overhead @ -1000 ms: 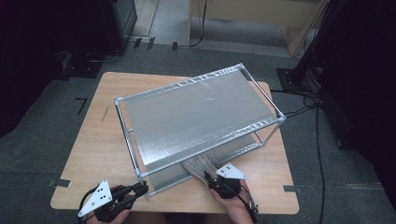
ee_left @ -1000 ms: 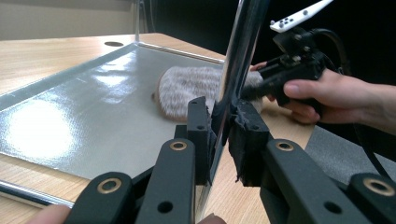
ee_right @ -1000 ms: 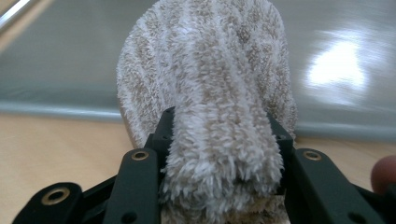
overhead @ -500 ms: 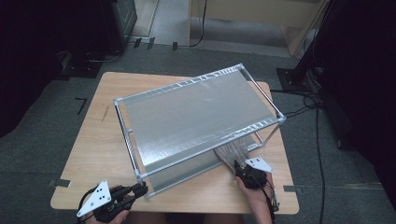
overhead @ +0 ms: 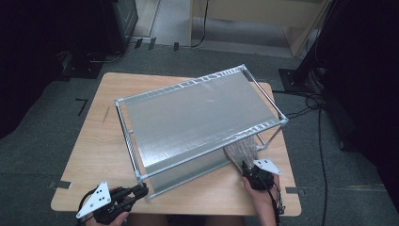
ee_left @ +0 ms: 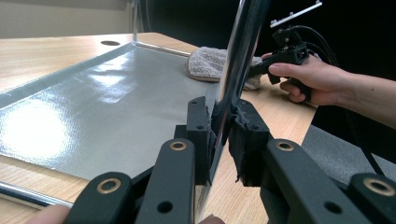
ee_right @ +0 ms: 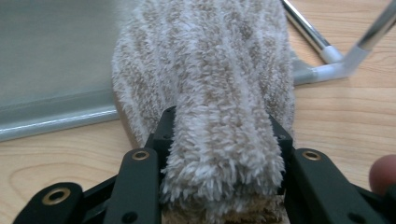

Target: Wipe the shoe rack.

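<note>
A metal rack (overhead: 211, 143) with two grey shelves stands askew on the wooden table (overhead: 103, 141). My left gripper (overhead: 141, 190) is shut on the rack's near-left upright post (ee_left: 238, 60), with the pads (ee_left: 201, 135) pressed on both sides of the tube. My right gripper (overhead: 248, 170) is at the rack's right end, shut on a fluffy beige-and-white cloth (ee_right: 210, 70). The cloth (overhead: 241, 150) lies partly on the lower shelf (ee_right: 51, 56) and bulges up between the jaws of the right gripper (ee_right: 222, 135). The left gripper view shows the cloth (ee_left: 208, 63) and the hand with the right gripper (ee_left: 261, 67) beyond the post.
The rack's chrome foot tubes (ee_right: 308, 32) lie just right of the cloth. Bare tabletop runs along the rack's left side and near edge. Cables (overhead: 301, 113) trail over the grey floor to the right, and dark furniture stands behind the table.
My right gripper has slid to the right along the rack's front, dragging the cloth from the middle to the right end of the lower shelf. The left gripper has kept still on the post.
</note>
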A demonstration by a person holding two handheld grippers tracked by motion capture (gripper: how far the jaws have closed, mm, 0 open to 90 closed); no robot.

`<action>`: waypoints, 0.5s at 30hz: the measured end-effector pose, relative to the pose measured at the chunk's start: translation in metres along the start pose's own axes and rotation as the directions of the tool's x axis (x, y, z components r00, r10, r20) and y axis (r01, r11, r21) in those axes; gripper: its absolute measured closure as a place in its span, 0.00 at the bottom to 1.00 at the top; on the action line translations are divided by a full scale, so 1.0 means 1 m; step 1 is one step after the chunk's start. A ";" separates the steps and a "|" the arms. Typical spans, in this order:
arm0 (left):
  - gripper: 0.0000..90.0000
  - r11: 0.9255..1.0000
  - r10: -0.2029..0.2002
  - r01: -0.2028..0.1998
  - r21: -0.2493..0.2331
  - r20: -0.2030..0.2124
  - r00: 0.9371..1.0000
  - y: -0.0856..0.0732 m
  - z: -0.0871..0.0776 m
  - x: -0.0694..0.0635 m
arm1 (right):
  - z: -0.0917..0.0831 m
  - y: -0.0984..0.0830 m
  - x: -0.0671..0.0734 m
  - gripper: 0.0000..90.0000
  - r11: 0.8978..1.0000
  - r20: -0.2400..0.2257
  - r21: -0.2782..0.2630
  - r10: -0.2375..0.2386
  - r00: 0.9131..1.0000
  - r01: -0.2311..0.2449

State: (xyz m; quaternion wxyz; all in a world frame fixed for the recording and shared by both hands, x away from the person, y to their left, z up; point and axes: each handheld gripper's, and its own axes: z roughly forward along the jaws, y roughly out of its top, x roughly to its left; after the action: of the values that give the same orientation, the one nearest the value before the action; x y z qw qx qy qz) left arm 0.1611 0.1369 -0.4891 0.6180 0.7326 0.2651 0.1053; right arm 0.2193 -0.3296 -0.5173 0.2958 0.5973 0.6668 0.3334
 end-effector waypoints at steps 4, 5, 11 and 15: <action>0.88 1.000 -0.001 0.001 -0.001 0.002 1.000 0.000 0.000 0.000 | -0.001 0.000 0.014 0.67 1.000 -0.018 0.007 -0.011 1.000 0.011; 0.88 1.000 -0.001 0.001 -0.001 0.002 1.000 0.000 0.000 0.000 | -0.002 0.000 0.019 0.67 1.000 -0.028 0.007 -0.021 0.999 0.021; 0.88 1.000 0.000 0.000 -0.001 -0.003 1.000 0.000 0.001 0.000 | -0.006 -0.003 0.064 0.67 0.994 -0.111 0.006 -0.108 0.988 0.109; 0.88 1.000 -0.001 0.001 -0.001 -0.004 1.000 0.000 0.001 0.000 | -0.012 -0.008 0.102 0.67 0.986 -0.203 -0.013 -0.168 0.965 0.169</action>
State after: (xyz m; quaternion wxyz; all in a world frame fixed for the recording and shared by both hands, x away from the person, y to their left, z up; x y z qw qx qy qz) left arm 0.1614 0.1359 -0.4892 0.6179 0.7320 0.2665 0.1066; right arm 0.1935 -0.2295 -0.5165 0.2517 0.5020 0.7426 0.3649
